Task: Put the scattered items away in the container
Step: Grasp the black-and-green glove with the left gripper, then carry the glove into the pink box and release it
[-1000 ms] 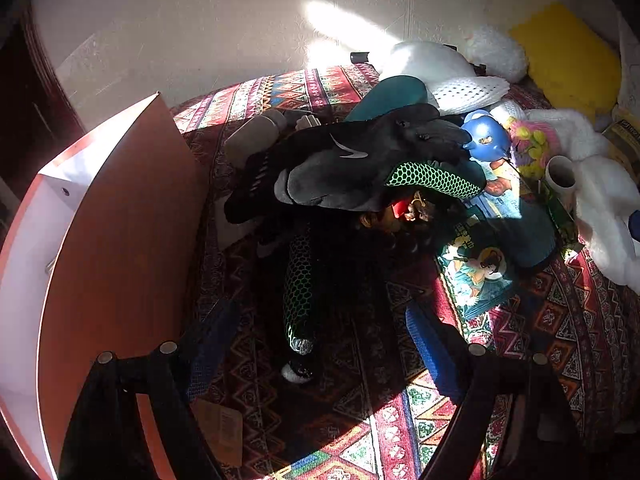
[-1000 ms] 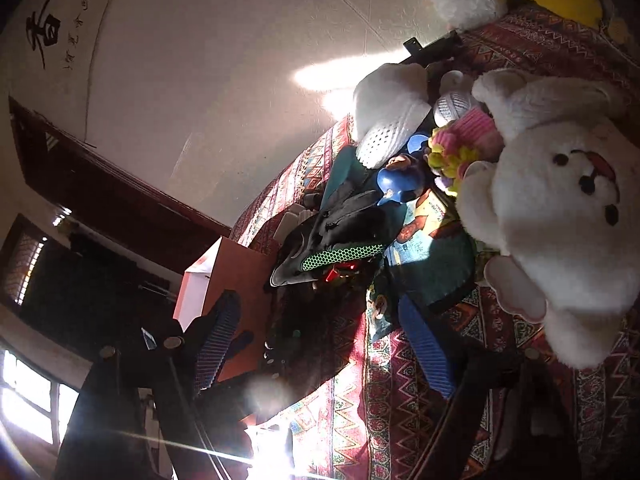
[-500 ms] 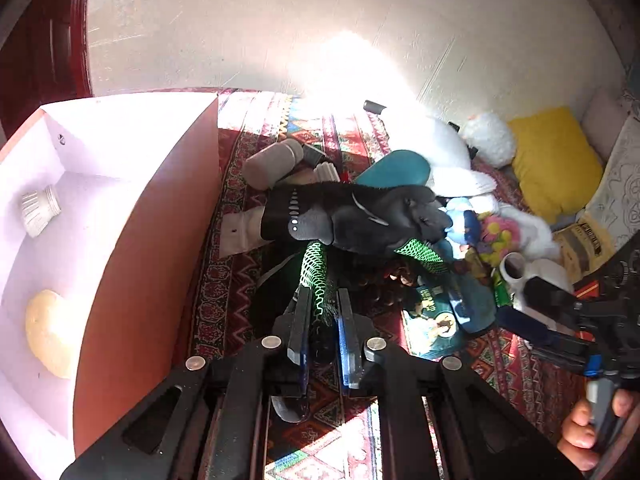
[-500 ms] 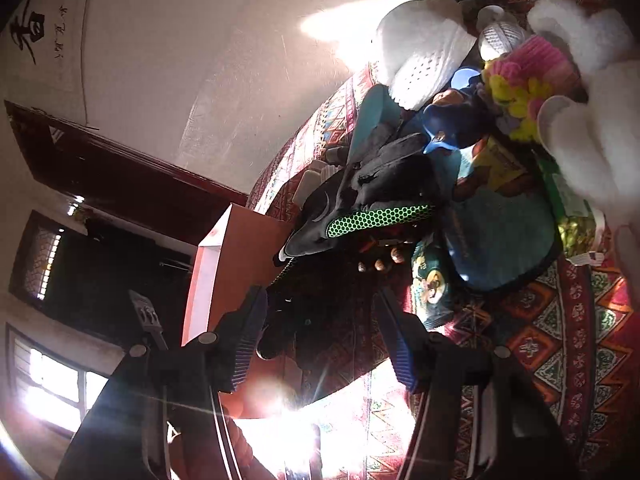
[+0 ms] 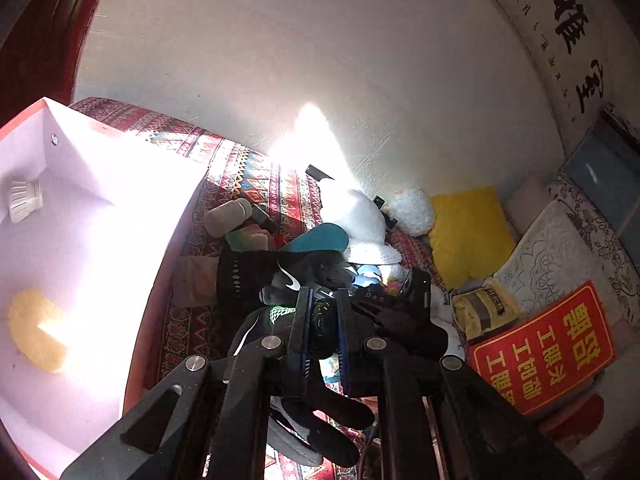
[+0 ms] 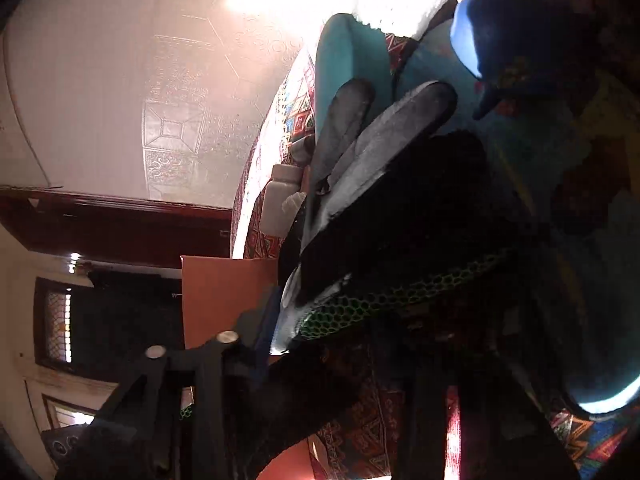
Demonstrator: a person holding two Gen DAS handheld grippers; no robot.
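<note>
Gripping black gloves (image 5: 280, 280), both fingers (image 5: 299, 320) pairs closed, just beside the box (image 5: 120, 208) rim.

Hard sunlight strikes the wall (image 5: 316, 128) at twelve o'clock, and the white inside of the box (image 5: 100, 240) at nine o'clock blows out to glare. The right wrist view is dim and soft, its close dark glove (image 6: 400, 208) blurred. Both views bow strongly toward their black corners.
</note>
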